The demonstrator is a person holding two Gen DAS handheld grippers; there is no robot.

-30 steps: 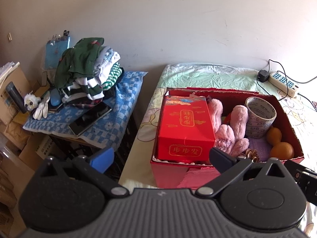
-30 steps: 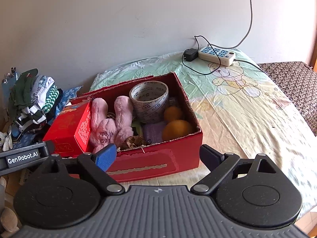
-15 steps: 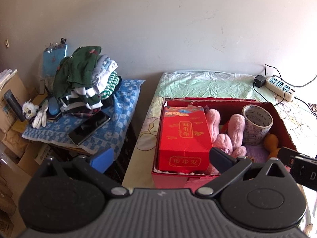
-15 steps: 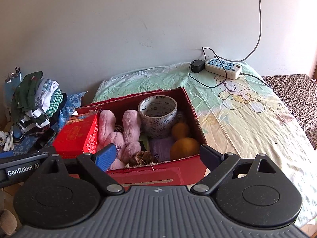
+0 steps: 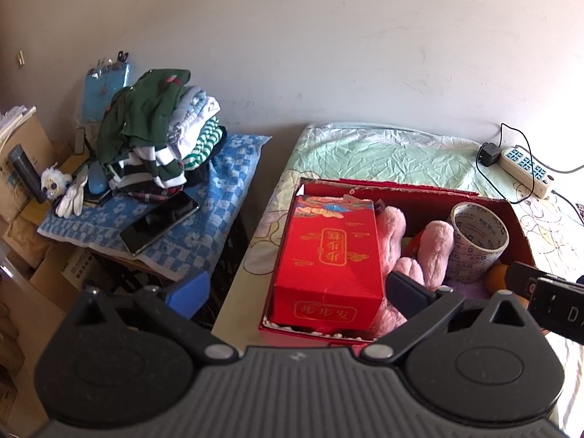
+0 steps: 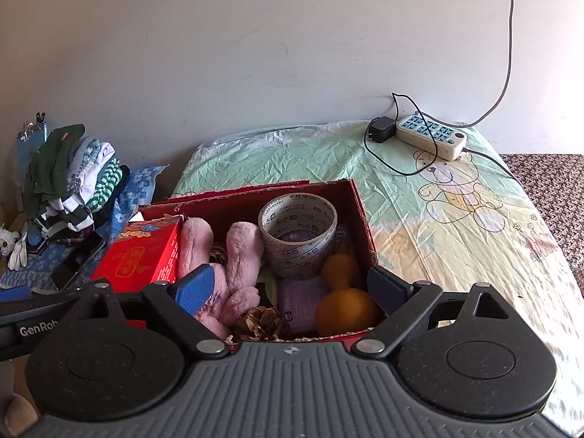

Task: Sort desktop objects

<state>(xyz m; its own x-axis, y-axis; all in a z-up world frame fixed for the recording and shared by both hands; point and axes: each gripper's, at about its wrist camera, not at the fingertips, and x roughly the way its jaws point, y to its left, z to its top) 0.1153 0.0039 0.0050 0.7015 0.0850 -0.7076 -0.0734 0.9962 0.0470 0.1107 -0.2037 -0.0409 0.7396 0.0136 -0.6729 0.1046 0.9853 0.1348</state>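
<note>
Left tongs [image 5: 297, 288]: spread wide, nothing held; seen at the lower centre of the left wrist frame, above the near left corner of the red tray.
Right tongs [image 6: 288, 288]: spread wide, nothing held; seen at the lower centre of the right wrist frame, over the near edge of the tray.
Red tray [image 6: 359, 200]: set on the table [image 6: 456, 241], which is covered by a bear-print cloth.
Red carton [image 5: 330, 259]: laid flat in the left part of the tray.
Pink plush toy [image 6: 241, 252]: placed just right of the carton.
Tape roll [image 6: 297, 233]: stood on end at the back right of the tray.
Orange gourd [image 6: 343, 299]: located in the near right corner.
Pine cone [image 6: 262, 321]: located at the near edge, beside a purple packet [image 6: 297, 303].
Power strip [image 6: 432, 137]: located at the upper right of the frame, on the table.
Clothes pile [image 5: 157, 135]: stacked at the left, on a blue checked cloth [image 5: 219, 211], with a phone [image 5: 158, 226] beside it.
</note>
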